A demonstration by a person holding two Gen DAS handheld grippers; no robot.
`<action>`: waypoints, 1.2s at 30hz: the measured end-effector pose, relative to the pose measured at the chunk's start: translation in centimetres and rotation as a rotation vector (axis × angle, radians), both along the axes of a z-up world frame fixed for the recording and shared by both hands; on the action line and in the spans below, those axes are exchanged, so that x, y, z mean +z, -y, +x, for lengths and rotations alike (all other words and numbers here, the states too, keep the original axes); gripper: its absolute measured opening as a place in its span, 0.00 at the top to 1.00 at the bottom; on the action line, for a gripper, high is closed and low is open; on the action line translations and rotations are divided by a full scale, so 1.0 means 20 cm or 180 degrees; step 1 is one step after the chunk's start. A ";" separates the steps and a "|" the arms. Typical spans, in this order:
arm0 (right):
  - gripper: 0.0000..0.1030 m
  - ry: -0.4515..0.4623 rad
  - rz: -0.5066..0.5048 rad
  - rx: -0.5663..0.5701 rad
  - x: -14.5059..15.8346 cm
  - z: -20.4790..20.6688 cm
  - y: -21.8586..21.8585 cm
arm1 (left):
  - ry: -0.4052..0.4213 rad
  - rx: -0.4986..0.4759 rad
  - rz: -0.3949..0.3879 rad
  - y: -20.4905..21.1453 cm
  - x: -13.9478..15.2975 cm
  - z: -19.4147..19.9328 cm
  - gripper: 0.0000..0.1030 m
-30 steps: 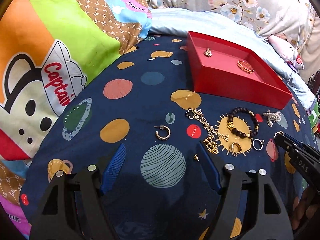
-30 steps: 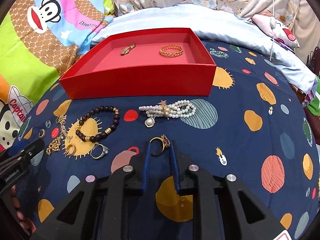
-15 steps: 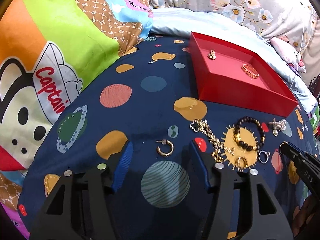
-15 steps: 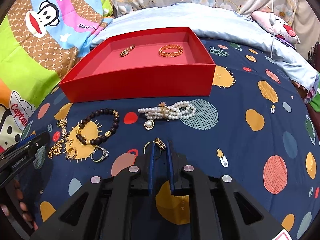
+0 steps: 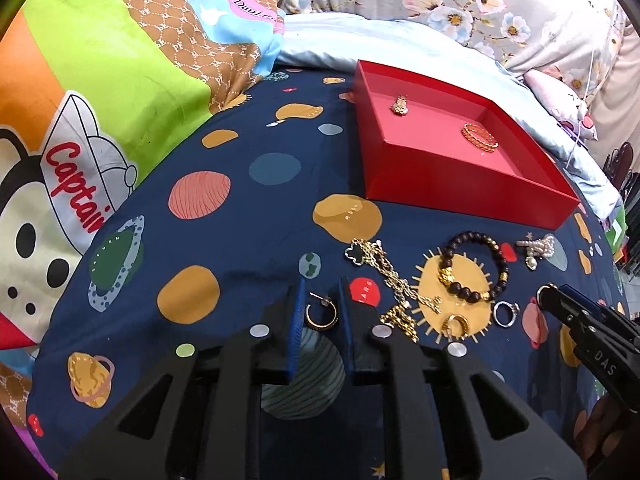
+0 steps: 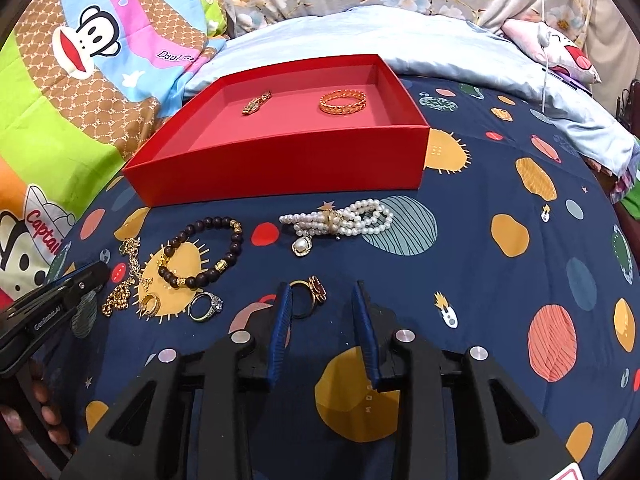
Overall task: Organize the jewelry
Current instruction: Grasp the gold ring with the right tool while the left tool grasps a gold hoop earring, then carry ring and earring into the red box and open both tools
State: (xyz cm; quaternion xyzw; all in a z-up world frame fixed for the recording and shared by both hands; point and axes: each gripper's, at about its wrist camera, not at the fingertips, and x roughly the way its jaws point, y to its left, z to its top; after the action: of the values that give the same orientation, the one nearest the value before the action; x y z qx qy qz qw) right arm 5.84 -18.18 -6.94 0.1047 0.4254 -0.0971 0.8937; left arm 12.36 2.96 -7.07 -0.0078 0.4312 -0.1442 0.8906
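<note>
Fingers of the left gripper (image 5: 319, 312) were seen closing around a gold hoop earring (image 5: 320, 316) at the lower middle of the left wrist frame; a second before they had stood wide, with the earring lying well ahead of them. The blue pads were narrow by now, just beside the hoop on either side, though contact could not be confirmed. This was judged to mean that a pick had begun, with the earring meant for the red tray (image 5: 452, 192) at the upper right of that frame.

The hoop was seen lying flat on the planet-print bedspread (image 5: 240, 200), its post pointing toward the upper left and its open gap toward the top of the frame, so that its long axis ran roughly across the gap between the fingers.

Further right, a gold chain necklace (image 5: 394, 280), a dark bead bracelet (image 5: 472, 268) and a silver ring (image 5: 506, 312) were left loose on the bed, near one another.

In the right wrist frame, the fingers of the right gripper (image 6: 322, 304) were opening, having been nearly closed half a second earlier on a gold ring with a dark red stone (image 6: 310, 292). That ring was seen resting on the bedspread between them, close to the left pad, its stone toward the upper right; a release was inferred. A pearl bracelet (image 6: 340, 220) lay above it, and a gold bangle (image 6: 343, 102) and a small gold piece (image 6: 256, 103) already sat in the tray.
</note>
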 end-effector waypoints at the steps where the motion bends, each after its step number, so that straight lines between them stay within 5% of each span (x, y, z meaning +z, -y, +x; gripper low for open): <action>1: 0.70 -0.0002 0.0005 0.0003 0.00 0.00 0.00 | -0.0004 -0.0006 -0.0011 0.00 0.00 -0.01 0.85; 14: 0.69 -0.0044 -0.0092 0.0140 -0.01 0.04 -0.06 | -0.0019 -0.0086 -0.0079 0.02 0.05 -0.08 0.85; 18: 0.79 -0.0050 -0.0120 0.0110 -0.01 0.05 -0.06 | -0.0036 -0.0088 -0.0086 0.02 0.05 -0.09 0.85; 26: 0.80 -0.0004 -0.0010 0.0056 0.00 0.01 -0.03 | -0.0037 -0.0110 -0.0096 0.03 0.05 -0.10 0.85; 27: 0.92 0.0005 -0.0002 0.0049 0.01 0.00 -0.02 | -0.0037 -0.0116 -0.0099 0.04 0.05 -0.10 0.85; 36: 0.92 0.0041 0.0064 0.0042 0.03 -0.03 0.00 | 0.0000 -0.0171 -0.0125 0.06 0.09 -0.13 0.85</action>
State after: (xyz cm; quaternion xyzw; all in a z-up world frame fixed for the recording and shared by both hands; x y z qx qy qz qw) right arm 5.31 -18.12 -6.28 0.1115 0.4213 -0.0861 0.8959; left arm 9.72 1.67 -5.24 -0.0137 0.4283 -0.1765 0.8861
